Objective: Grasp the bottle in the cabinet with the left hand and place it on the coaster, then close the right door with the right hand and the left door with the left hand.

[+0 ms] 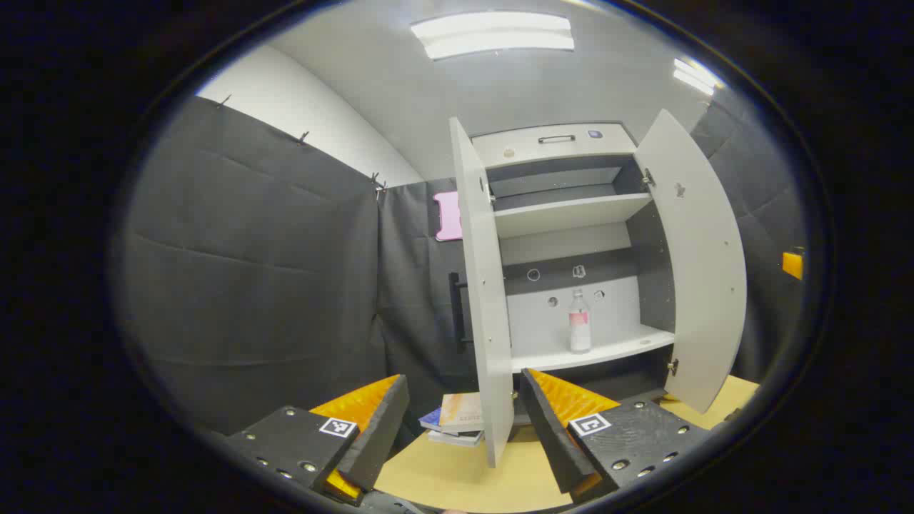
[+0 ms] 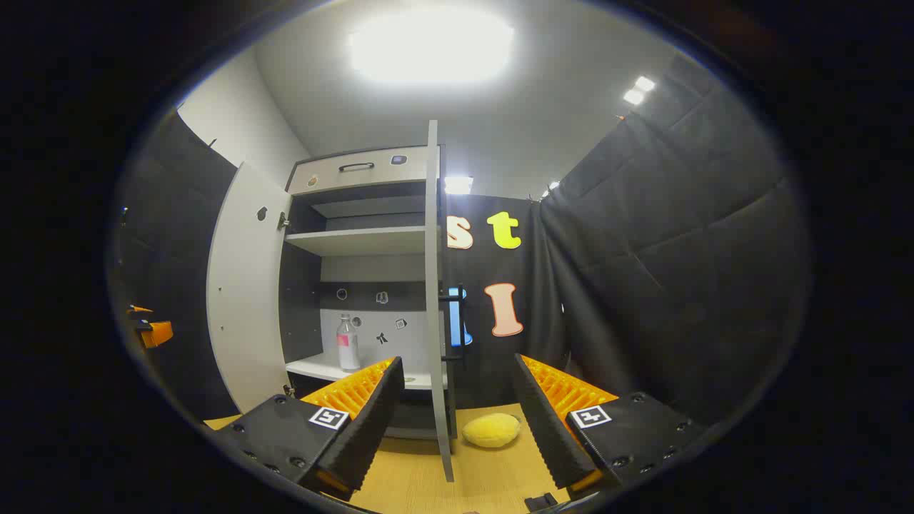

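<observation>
Left gripper view: a tan worktop (image 1: 457, 478) carries a grey cabinet (image 1: 564, 235) against black cloth walls, under a white ceiling with strip lights. Both doors stand open: the left door (image 1: 484, 300) is seen nearly edge-on, the right door (image 1: 696, 264) swung wide. The bottle (image 1: 579, 321) stands upright on the lower shelf (image 1: 600, 350), long axis vertical, cap up, near the shelf's front edge and about mid-width. A stack of books (image 1: 457, 417) lies on the worktop beside the left door's foot. The left gripper (image 1: 464, 421) has its jaws spread wide, holding nothing, well apart from the bottle.

Right gripper view: the same cabinet (image 2: 357, 235) sits left of centre, with the right door (image 2: 437, 300) edge-on and the left door (image 2: 243, 293) open. The bottle (image 2: 347, 343) is upright on the lower shelf (image 2: 314, 368). A yellow round object (image 2: 491, 430) lies on the worktop (image 2: 421, 485) just right of the right door's foot. The right gripper (image 2: 460, 417) has its jaws wide apart and empty.
</observation>
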